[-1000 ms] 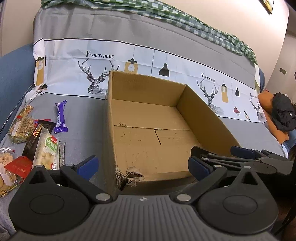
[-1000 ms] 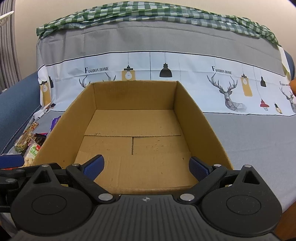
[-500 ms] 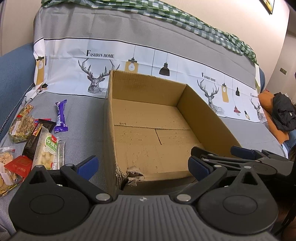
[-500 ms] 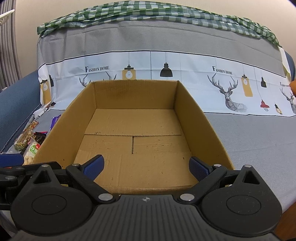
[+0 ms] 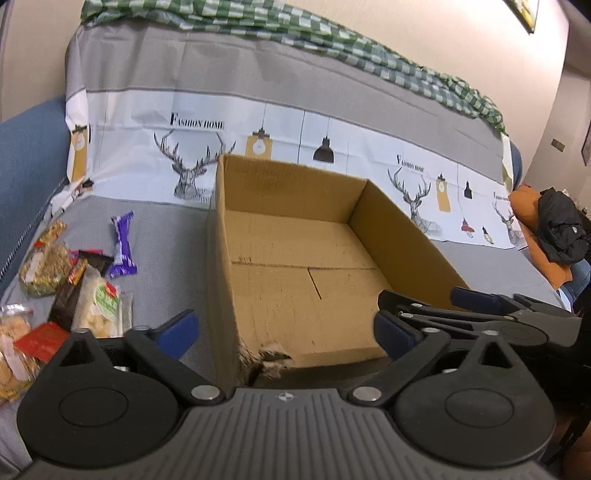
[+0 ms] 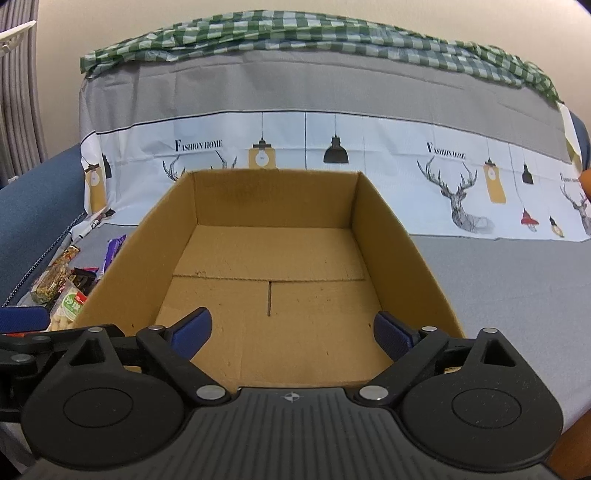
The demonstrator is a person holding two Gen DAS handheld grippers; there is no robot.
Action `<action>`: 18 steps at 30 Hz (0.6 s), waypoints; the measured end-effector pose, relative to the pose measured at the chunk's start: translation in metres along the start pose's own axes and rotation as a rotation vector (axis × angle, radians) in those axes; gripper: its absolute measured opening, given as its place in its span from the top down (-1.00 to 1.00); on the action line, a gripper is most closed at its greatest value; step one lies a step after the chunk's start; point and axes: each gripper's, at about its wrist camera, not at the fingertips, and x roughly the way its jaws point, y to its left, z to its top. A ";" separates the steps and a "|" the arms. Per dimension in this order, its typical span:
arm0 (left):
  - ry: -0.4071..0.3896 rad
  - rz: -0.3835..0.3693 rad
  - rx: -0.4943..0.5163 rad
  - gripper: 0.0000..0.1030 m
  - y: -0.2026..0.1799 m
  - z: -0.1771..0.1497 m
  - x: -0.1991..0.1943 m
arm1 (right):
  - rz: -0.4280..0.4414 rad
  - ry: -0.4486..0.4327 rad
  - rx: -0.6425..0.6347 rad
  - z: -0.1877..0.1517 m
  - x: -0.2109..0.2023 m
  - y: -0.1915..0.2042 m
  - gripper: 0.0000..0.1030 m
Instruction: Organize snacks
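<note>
An open, empty cardboard box (image 5: 303,258) stands on the grey sofa cover; it also shows in the right wrist view (image 6: 269,258). Its near left corner is torn. Snack packs lie left of it: a purple bar (image 5: 123,243), a white-green bag (image 5: 99,306), a dark bar (image 5: 68,302), a granola pack (image 5: 44,266), crackers (image 5: 14,343). My left gripper (image 5: 284,332) is open and empty, over the box's near left corner. My right gripper (image 6: 291,332) is open and empty, above the box's near edge; it also appears at the right of the left wrist view (image 5: 461,306).
A printed deer-and-lamp cloth (image 6: 369,155) covers the sofa back, with a green checked cloth (image 6: 295,33) on top. A blue armrest (image 5: 26,166) bounds the left. An orange cushion with a black garment (image 5: 557,229) lies far right.
The left wrist view has shifted slightly, with the box and snacks sitting a little lower in the frame. Both grippers stay open and empty.
</note>
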 end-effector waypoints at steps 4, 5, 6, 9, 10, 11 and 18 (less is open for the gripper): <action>0.052 -0.052 -0.027 0.54 0.026 0.015 -0.009 | 0.026 -0.051 0.004 0.004 -0.004 0.007 -0.08; 0.075 -0.058 -0.045 0.67 0.038 0.022 -0.011 | 0.050 -0.066 0.021 0.005 -0.006 0.009 0.01; 0.081 -0.052 -0.053 0.72 0.049 0.031 -0.015 | 0.077 -0.082 0.033 0.006 -0.008 0.012 0.14; 0.079 -0.051 -0.043 0.72 0.084 0.064 -0.022 | 0.160 -0.111 0.051 0.011 -0.016 0.026 0.26; 0.078 -0.062 -0.057 0.72 0.099 0.071 -0.023 | 0.195 -0.115 0.060 0.012 -0.020 0.031 0.26; 0.073 -0.053 -0.057 0.72 0.112 0.080 -0.024 | 0.227 -0.135 0.051 0.013 -0.024 0.039 0.26; 0.131 -0.025 -0.173 0.71 0.195 0.065 0.011 | 0.410 -0.123 -0.104 0.012 -0.032 0.107 0.25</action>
